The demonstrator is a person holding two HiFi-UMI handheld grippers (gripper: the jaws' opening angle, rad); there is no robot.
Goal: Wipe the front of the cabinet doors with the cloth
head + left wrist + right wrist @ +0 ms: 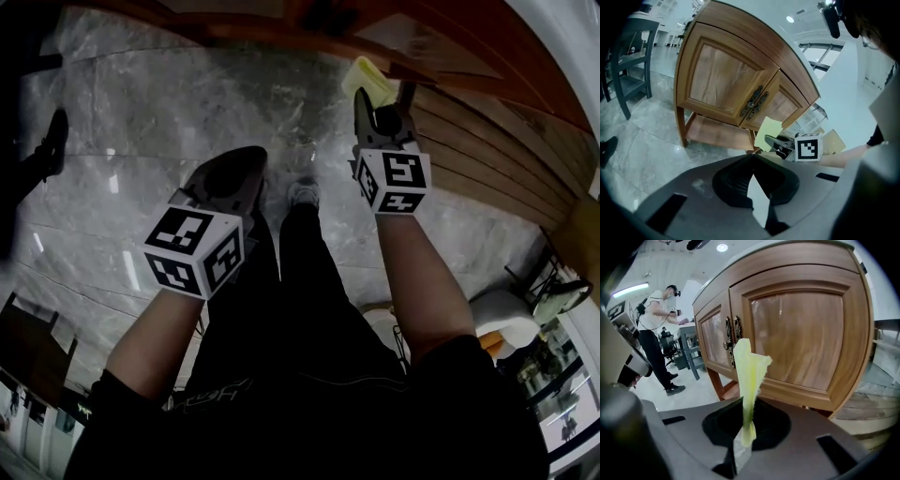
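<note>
The wooden cabinet (797, 329) has two panelled doors with ornate metal handles (731, 341) at their meeting edge. My right gripper (745, 401) is shut on a pale yellow cloth (749, 376), which stands up out of the jaws just short of the right-hand door. In the head view, the right gripper (380, 117) holds the cloth (367, 80) out toward the cabinet (487, 103). My left gripper (230, 183) hangs lower and farther back over the floor. In its own view the left gripper (752, 159) is shut with nothing in it and faces the cabinet (726, 79).
The floor is grey marble (169, 103). A dark chair (633, 61) stands left of the cabinet. The cabinet has a low open shelf (717, 133) under the doors. A person (656, 333) stands farther off beside a table. My own legs and shoe (302, 194) are below.
</note>
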